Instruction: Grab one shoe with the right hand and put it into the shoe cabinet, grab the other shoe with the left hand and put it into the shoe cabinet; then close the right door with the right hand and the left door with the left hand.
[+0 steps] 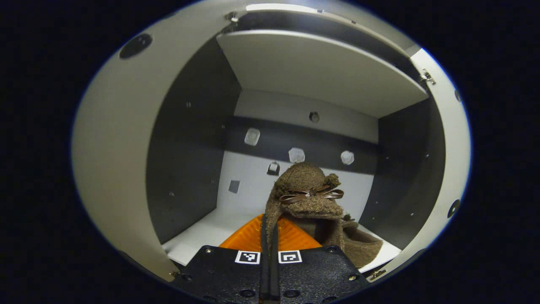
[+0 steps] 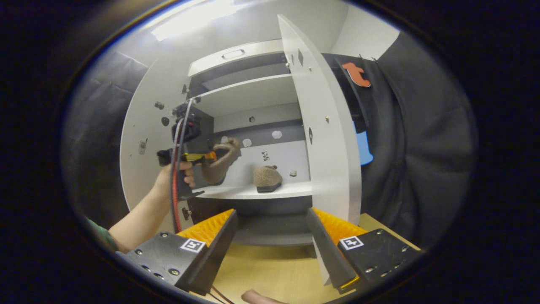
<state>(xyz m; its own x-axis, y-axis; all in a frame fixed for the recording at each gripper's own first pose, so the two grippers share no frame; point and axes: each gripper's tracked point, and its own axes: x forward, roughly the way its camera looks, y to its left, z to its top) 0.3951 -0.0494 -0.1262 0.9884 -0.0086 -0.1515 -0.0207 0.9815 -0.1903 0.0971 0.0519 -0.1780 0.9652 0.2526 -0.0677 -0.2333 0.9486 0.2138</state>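
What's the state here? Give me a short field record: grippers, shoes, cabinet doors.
left gripper: shut on the held shoe, inside the cabinet opening, above the shelf
right gripper: open, holding nothing, back from the cabinet over the wooden surface
placed shoe: resting on the shelf, right of the held shoe
left door: open
right door: open
task stage: second shoe not yet set down; both doors not yet closed
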